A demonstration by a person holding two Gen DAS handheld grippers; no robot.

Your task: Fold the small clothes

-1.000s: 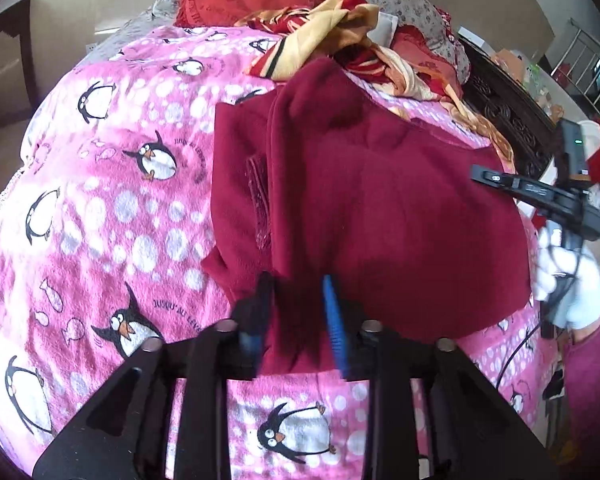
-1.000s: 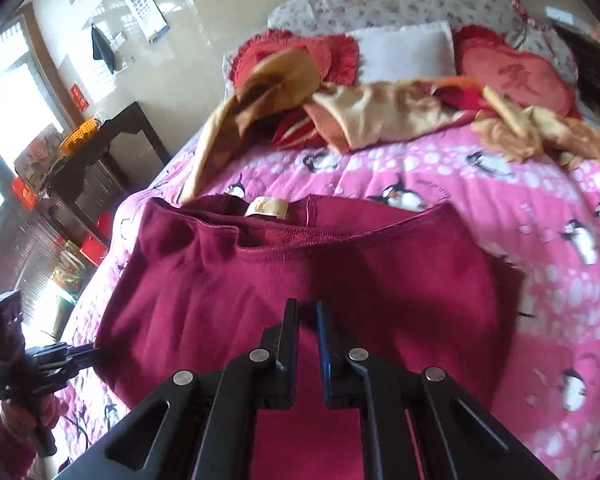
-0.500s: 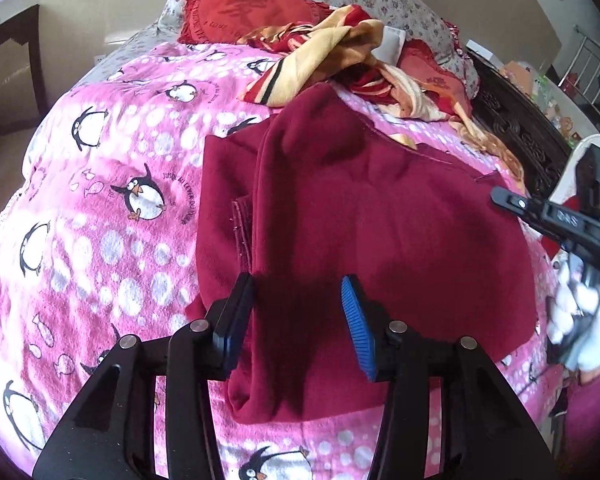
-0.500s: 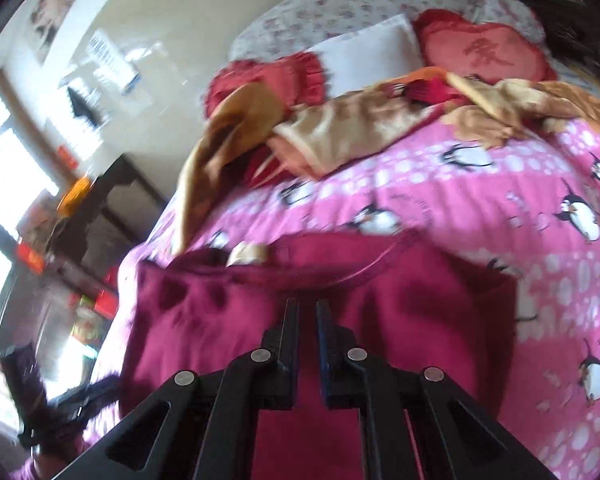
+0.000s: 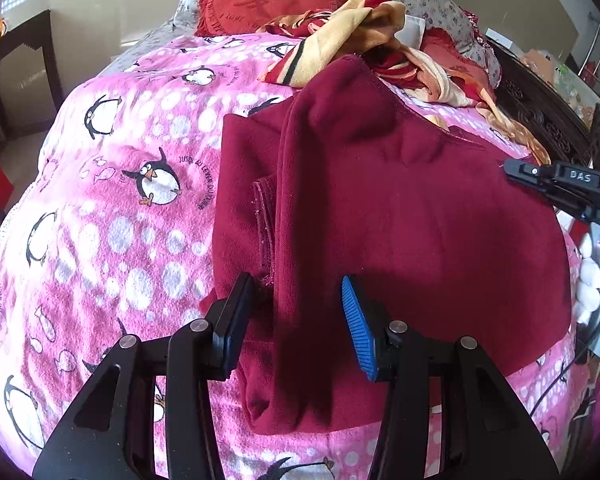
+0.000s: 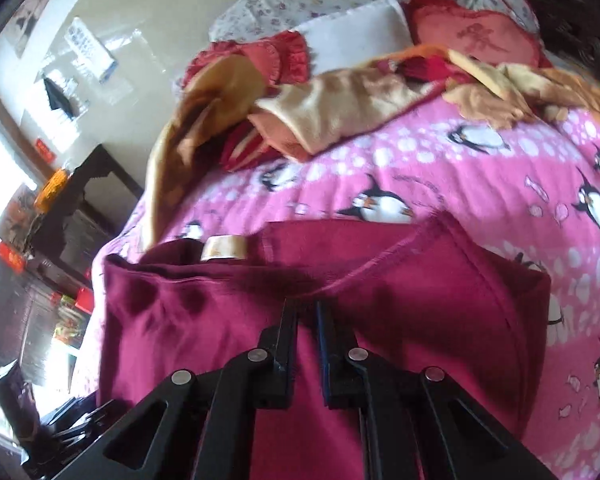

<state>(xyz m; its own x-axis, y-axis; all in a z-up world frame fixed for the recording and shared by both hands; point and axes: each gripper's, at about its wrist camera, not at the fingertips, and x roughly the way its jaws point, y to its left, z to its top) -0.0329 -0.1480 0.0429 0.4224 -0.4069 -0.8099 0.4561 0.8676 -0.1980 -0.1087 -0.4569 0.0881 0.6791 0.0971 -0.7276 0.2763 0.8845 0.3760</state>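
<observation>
A dark red fleece garment (image 5: 400, 208) lies partly folded on the pink penguin bedspread (image 5: 112, 200). My left gripper (image 5: 298, 312) is open and hovers over the garment's near left fold, touching nothing. My right gripper (image 6: 307, 312) is shut, with its tips over the garment (image 6: 220, 320); I cannot tell whether cloth is pinched. It also shows in the left wrist view (image 5: 540, 176) at the garment's right edge. A tan label (image 6: 224, 248) shows at the garment's far hem.
A crumpled yellow and red cloth (image 5: 352, 36) and red cushions (image 5: 256, 0) lie at the bed's head. A white pillow (image 6: 356, 36) is there too. A dark carved bed frame (image 5: 540, 120) runs along the right. A dark table (image 6: 84, 200) stands beside the bed.
My left gripper has let go of the garment's fold, opened wide and pulled back a little. My right gripper has stayed shut and tilted, moving along the garment's edge.
</observation>
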